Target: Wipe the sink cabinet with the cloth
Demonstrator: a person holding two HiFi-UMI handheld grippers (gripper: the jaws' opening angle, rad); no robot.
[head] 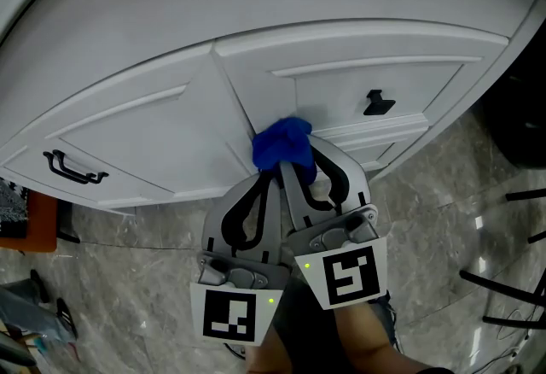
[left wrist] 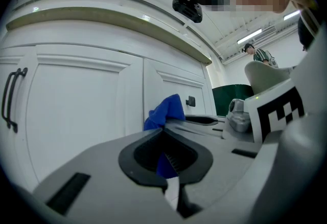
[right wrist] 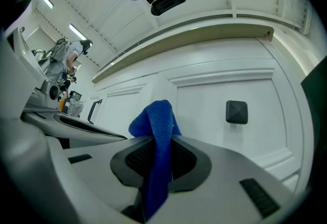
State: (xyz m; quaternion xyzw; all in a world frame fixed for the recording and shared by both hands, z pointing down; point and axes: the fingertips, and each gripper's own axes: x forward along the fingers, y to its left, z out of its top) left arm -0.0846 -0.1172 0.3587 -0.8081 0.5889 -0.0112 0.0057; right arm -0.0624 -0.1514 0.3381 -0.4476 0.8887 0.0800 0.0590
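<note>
Cloth (head: 281,146): bunched at both tips, against the cabinet's (head: 171,133) middle post.
Left gripper (head: 270,174): clamped on the cloth.
Right gripper (head: 300,169): clamped on it too, alongside.
Cabinet: straight ahead of both.

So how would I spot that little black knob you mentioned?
Look at the white sink cabinet. On its right-hand panel, right of the blue cloth, sits the knob. It is small and square, unlike the long bar handle at the far left.
</note>
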